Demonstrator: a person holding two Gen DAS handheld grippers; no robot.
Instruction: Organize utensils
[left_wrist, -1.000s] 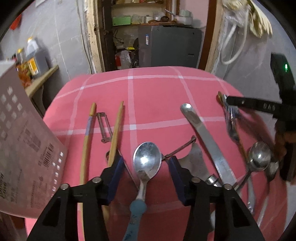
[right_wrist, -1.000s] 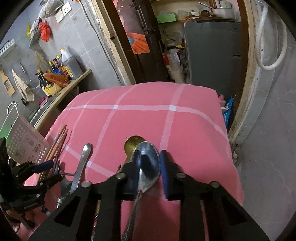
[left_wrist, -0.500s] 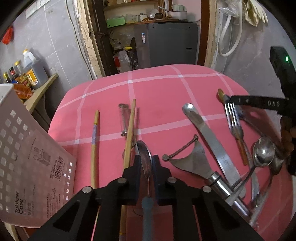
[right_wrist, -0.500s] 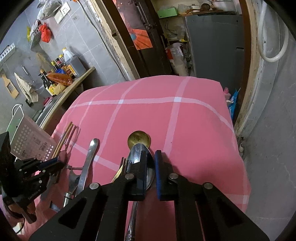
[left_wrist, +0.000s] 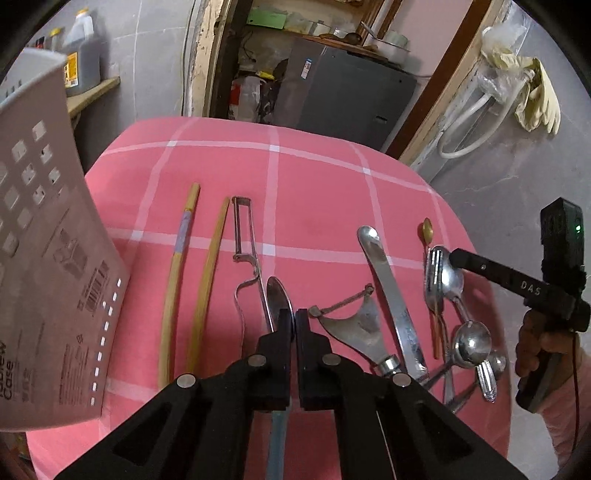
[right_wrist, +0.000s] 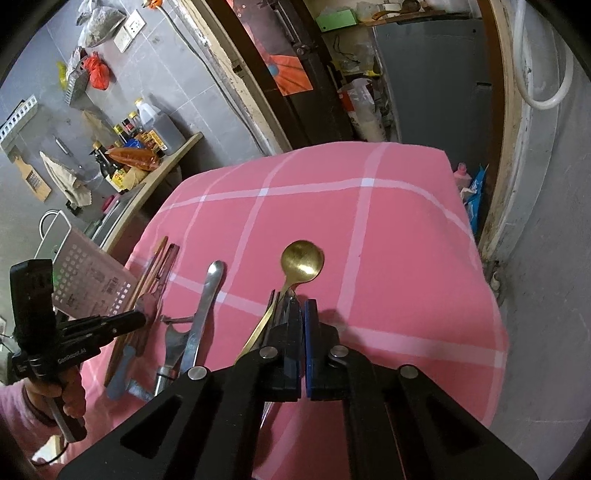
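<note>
Both claws have just been closing, each on a spoon that lay between its open jaws a second ago. Left gripper is now pinched narrow on the blue-handled spoon, turned on edge between the pads, with its handle running back under the claw. Right gripper is likewise clamped on a steel spoon, seen edge-on at the jaw tips; from the left camera the same claw bites into the spoon pile.

Just beyond the right claw lies the gold spoon, its stem passing beside the jaws. Left of the left claw lie a peeler and two chopsticks, roughly parallel, toward the left edge of the pink checked table. Right of it lie a second, wide peeler, a table knife, then loose spoons and a fork heaped near the right edge.

The white perforated cutlery holder stands at the table's left edge, probably where both spoons are bound. Gripping near the bowl seems meant to keep the handles free for dropping in.
</note>
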